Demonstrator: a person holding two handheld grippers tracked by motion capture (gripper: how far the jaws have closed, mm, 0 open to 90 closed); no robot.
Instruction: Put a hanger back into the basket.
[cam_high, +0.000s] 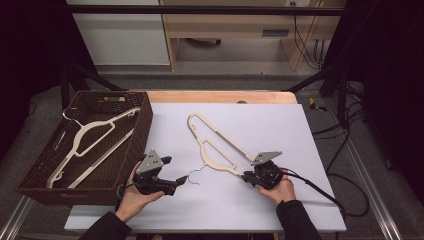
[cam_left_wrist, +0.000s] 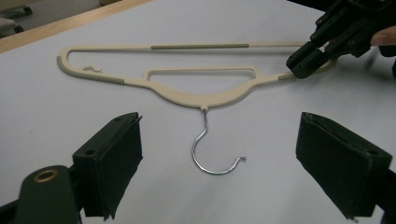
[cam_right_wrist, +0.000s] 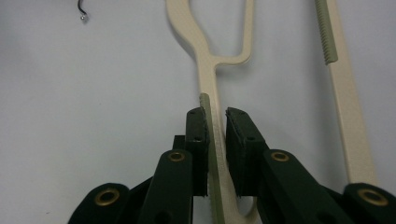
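A cream plastic hanger (cam_high: 215, 145) with a wire hook (cam_high: 192, 176) lies flat on the white sheet. My right gripper (cam_high: 246, 176) is shut on the lower end of one hanger arm; in the right gripper view the pads (cam_right_wrist: 233, 140) press on both sides of the hanger arm (cam_right_wrist: 208, 60). My left gripper (cam_high: 175, 171) stands open just left of the hook. In the left gripper view its jaws are spread wide, and the hook (cam_left_wrist: 205, 154) lies on the sheet between and beyond them, untouched. The right gripper (cam_left_wrist: 306, 63) appears there at the upper right, on the hanger (cam_left_wrist: 201, 98).
A dark woven basket (cam_high: 145, 120) sits at the table's left with a second pale hanger (cam_high: 90, 135) inside. The white sheet (cam_high: 260, 125) covers the table; a wooden edge (cam_high: 220, 96) runs along the back. The right gripper's cable (cam_high: 320, 192) trails off to the right.
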